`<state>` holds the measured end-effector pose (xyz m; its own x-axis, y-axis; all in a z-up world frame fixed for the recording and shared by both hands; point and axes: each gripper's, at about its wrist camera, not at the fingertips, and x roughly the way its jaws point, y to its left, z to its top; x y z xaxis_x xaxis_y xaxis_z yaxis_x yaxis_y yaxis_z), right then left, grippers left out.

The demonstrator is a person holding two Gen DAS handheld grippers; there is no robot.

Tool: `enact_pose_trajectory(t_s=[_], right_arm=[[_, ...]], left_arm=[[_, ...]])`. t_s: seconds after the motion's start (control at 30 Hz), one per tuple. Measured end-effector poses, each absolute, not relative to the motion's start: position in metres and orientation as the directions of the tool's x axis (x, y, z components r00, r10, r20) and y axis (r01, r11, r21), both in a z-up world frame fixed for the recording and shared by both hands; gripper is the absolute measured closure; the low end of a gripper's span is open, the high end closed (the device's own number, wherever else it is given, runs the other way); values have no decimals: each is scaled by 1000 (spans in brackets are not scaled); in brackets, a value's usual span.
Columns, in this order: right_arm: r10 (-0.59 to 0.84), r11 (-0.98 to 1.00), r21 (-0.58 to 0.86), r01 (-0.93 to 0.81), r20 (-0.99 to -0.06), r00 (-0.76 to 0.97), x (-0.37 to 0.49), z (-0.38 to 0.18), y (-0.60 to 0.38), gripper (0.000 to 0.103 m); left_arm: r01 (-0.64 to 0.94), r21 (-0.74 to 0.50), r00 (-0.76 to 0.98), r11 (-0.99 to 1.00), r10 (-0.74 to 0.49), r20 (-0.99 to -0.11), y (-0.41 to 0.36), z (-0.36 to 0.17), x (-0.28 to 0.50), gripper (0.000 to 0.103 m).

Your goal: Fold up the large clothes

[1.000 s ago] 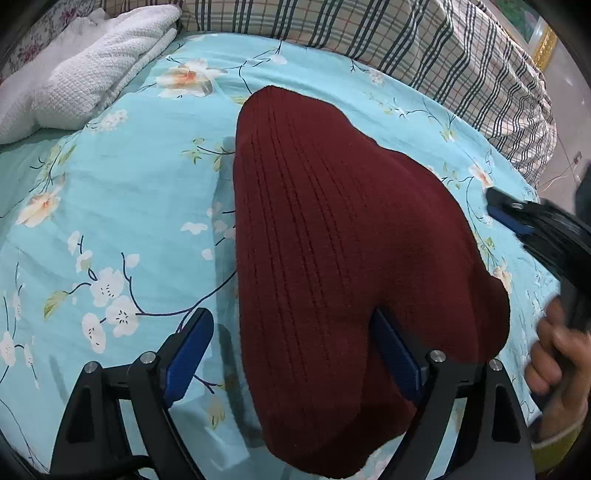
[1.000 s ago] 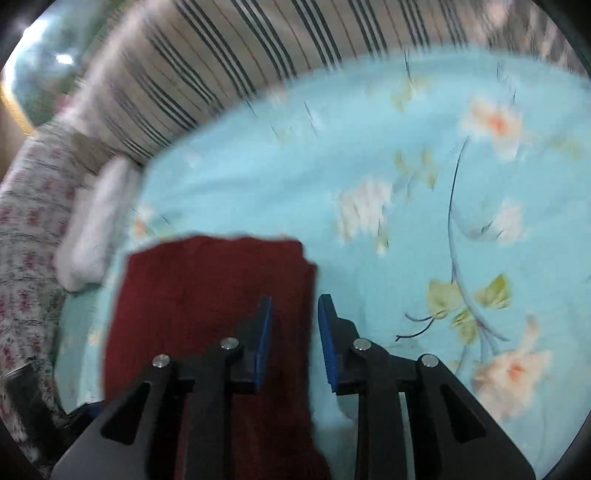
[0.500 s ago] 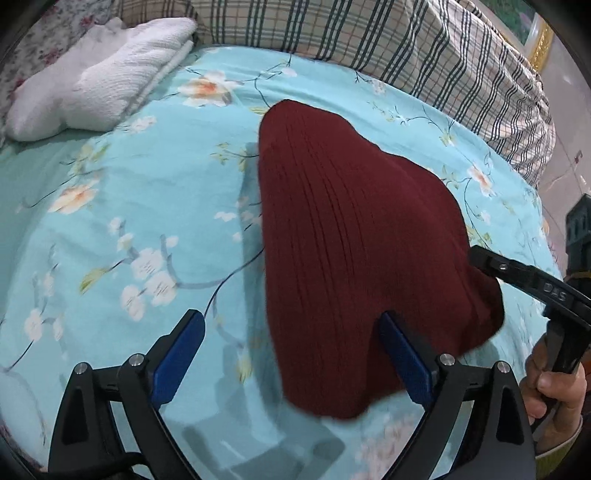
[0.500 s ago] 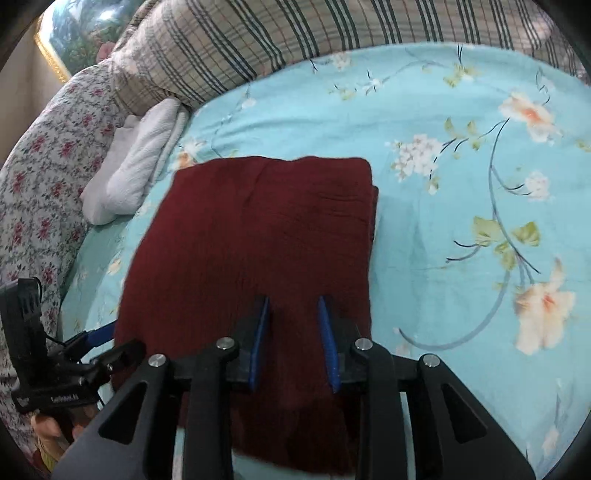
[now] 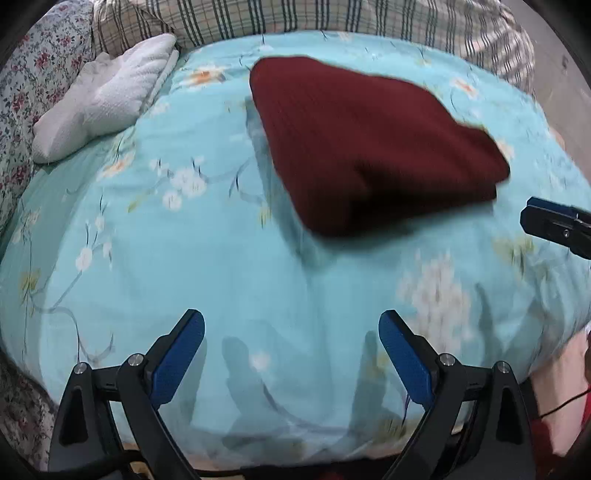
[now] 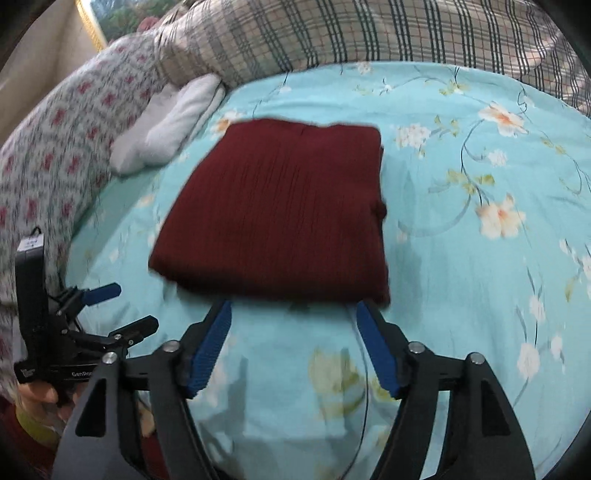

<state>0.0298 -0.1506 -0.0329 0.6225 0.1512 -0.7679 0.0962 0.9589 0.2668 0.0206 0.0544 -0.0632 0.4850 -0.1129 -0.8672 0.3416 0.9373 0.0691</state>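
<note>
A dark red knit sweater (image 5: pixel 365 144) lies folded into a compact rectangle on the light blue floral bedsheet (image 5: pixel 229 258); it also shows in the right wrist view (image 6: pixel 288 210). My left gripper (image 5: pixel 291 332) is open and empty, held back over bare sheet near the bed's front edge. My right gripper (image 6: pixel 293 314) is open and empty, its fingertips just short of the sweater's near edge. The right gripper's tip shows at the right edge of the left wrist view (image 5: pixel 554 225). The left gripper shows open at the lower left of the right wrist view (image 6: pixel 122 310).
A white folded towel (image 5: pixel 103 96) lies at the back left, also visible in the right wrist view (image 6: pixel 173 122). A plaid quilt (image 5: pixel 332 18) runs along the far side. A floral pillow (image 6: pixel 62 147) lies at the left.
Both grippers have pulled back from the sweater toward the bed's front edge. The right gripper, shut on the sweater's edge before, has opened. The sweater now lies flat and free.
</note>
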Motion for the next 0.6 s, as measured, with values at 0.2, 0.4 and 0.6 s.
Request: enact_pose_trajectory(t_s=[0.2,0.4,0.6], right_arm=[[160,965,250,76,-795,585,1,-47,-137,22],[183,960,272,66,-789,586,-11,-42,-139,0],[156,971,232,49,-781,604,-10,-28,-133,0]], left_arm=[[348,116,513,930,-85,-854,60,-51,1,7],[336,212,616,918,-44,-786,52,-14,-8,3],[325,225,647,918,-42,-761,40,1,-8,3]])
